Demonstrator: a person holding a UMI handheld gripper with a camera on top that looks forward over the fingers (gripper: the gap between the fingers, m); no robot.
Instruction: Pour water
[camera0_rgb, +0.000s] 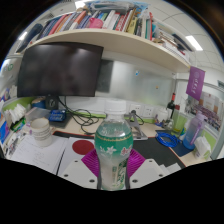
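Note:
A green-and-white plastic bottle (113, 152) stands upright between my gripper's (112, 165) fingers, lifted above the desk. Both magenta pads (90, 160) press against its sides. The bottle's top is near the level of the desk's far clutter. A white cup or bowl stack (40, 128) stands on the desk to the left, beyond the fingers.
A black monitor (60, 68) stands at the back left under a shelf of books (105, 22). The desk (60, 150) holds a red coaster (83, 147), a black mat (155, 150), blue items (175, 142) at right and small clutter at the back.

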